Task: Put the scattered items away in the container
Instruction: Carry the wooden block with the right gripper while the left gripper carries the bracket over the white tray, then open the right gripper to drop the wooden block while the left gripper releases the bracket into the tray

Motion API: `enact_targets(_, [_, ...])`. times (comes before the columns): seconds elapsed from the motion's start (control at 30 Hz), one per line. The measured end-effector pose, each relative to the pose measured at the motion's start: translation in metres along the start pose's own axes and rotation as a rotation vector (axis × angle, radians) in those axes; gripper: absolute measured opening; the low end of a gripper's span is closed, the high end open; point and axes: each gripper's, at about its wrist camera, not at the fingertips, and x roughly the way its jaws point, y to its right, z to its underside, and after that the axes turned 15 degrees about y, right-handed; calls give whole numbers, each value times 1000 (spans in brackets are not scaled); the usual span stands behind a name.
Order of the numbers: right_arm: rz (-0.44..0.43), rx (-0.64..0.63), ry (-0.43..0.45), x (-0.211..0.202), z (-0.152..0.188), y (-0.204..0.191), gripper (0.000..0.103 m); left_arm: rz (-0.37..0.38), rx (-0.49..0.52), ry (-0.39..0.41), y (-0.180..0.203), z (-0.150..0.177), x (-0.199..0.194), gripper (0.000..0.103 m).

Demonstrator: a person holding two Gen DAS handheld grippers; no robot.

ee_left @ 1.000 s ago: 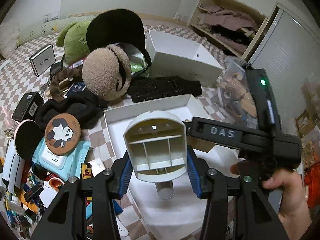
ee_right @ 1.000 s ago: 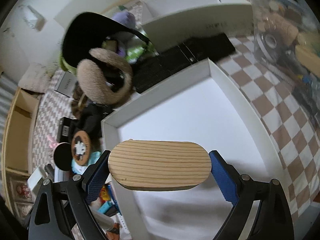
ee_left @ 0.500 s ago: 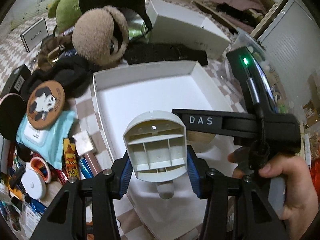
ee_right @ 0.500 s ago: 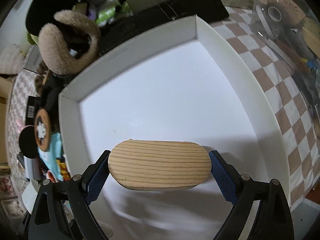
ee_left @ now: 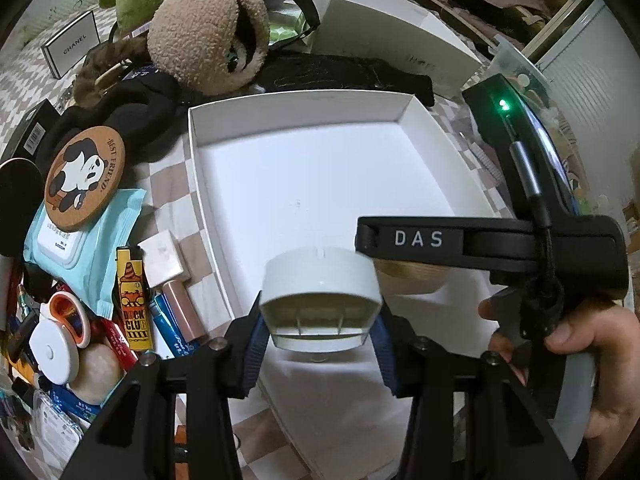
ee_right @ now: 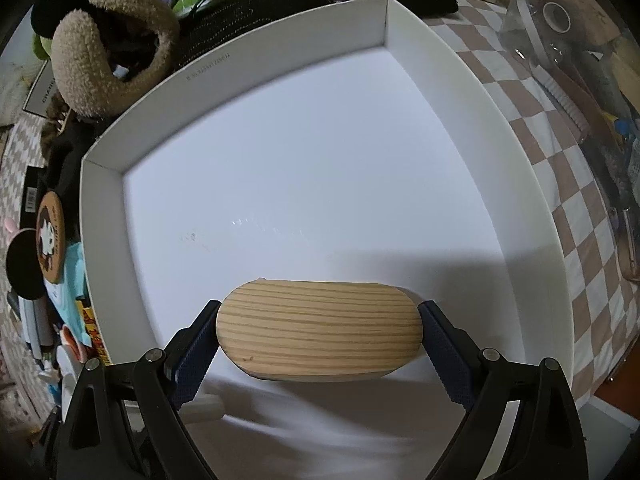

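The container is a shallow white box [ee_left: 300,98] on a checkered cloth, its floor bare. My left gripper [ee_left: 320,320] hangs low over the box's near edge. Its jaws are closing, and the blue pads press on a pale grey plastic holder [ee_left: 320,276] with ribbed compartments underneath. In the right wrist view the box [ee_right: 256,44] fills the frame. My right gripper [ee_right: 319,312] points straight down, shut on an oval wooden block [ee_right: 320,340] just above the box floor. The left wrist view shows the right gripper's black body [ee_left: 480,244] in a person's hand [ee_left: 592,344].
Left of the box lie a panda coaster [ee_left: 85,176], a blue wipes pack [ee_left: 80,248], a yellow lighter [ee_left: 134,300], pens and small tubes. Plush earmuffs [ee_left: 208,32], black cloth and a white carton [ee_left: 392,28] sit behind it. A clear bag of items [ee_right: 580,40] lies to its right.
Both grippers have sunk toward the box floor with their items still held. The left one has tipped further down, so the holder's ribbed underside shows less.
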Motion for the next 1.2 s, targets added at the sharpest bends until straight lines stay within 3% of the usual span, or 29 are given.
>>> enact_targets(0.8, [-59,128,-25,-22,2,45,95,-6,-41,-13,-9,-5,11,47])
enact_targets(1.2, [-87,262,1,-32,-3,86,95,17,40,-32,8,1,19,47])
